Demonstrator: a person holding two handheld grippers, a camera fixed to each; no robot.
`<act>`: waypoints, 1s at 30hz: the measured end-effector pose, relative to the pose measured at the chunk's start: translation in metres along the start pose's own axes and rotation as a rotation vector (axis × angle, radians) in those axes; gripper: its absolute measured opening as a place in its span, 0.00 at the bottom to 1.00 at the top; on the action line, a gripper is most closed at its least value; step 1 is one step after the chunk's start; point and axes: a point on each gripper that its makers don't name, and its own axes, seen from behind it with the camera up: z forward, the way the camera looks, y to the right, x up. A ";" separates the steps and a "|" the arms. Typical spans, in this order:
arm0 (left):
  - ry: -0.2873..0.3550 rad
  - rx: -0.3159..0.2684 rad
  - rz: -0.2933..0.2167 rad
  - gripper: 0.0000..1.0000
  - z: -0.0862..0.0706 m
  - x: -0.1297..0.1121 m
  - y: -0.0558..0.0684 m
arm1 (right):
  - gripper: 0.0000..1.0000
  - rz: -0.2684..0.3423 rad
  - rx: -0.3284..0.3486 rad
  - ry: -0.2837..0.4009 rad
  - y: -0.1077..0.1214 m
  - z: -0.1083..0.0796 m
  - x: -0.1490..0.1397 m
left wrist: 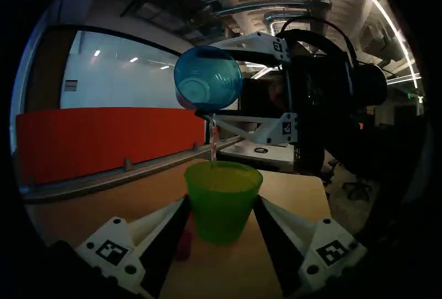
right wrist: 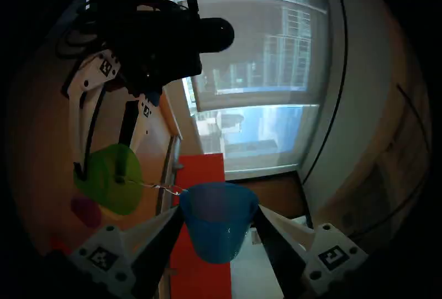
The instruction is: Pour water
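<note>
Blue cup (right wrist: 218,227) pinched in right hand-held gripper (right wrist: 217,213), tipped, thin stream (left wrist: 213,141) falling to green cup (left wrist: 222,210) directly beneath. Green cup squeezed by left hand-held gripper (left wrist: 222,204), seemingly resting on table (left wrist: 290,188). Pour judged midway: water moving, fill level hidden; finishing and righting blue cup left.

A small pink thing (left wrist: 184,242) on the table (left wrist: 232,272) lay mostly hidden behind the green cup (left wrist: 222,205), too dim to identify.
</note>
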 end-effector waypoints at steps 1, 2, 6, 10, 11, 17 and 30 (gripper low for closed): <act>0.000 0.000 0.000 0.81 0.000 0.000 0.000 | 0.89 -0.004 0.000 0.000 0.000 0.000 0.000; 0.000 0.000 0.000 0.81 0.000 0.000 0.000 | 0.89 -0.008 -0.001 -0.001 -0.001 0.000 0.000; -0.001 0.000 0.001 0.81 0.000 0.000 0.000 | 0.89 -0.029 -0.002 -0.002 -0.001 0.000 0.001; 0.000 -0.001 0.001 0.81 0.001 0.001 0.001 | 0.89 -0.047 -0.003 -0.002 -0.001 0.000 0.003; 0.000 -0.001 0.001 0.81 0.001 0.001 0.001 | 0.89 -0.051 -0.003 -0.002 -0.001 0.000 0.003; -0.001 -0.002 0.000 0.81 0.001 -0.001 0.001 | 0.89 -0.084 -0.007 -0.008 0.001 -0.001 0.003; -0.003 -0.001 0.001 0.81 0.002 -0.002 0.000 | 0.89 -0.152 -0.012 -0.003 0.002 -0.002 0.006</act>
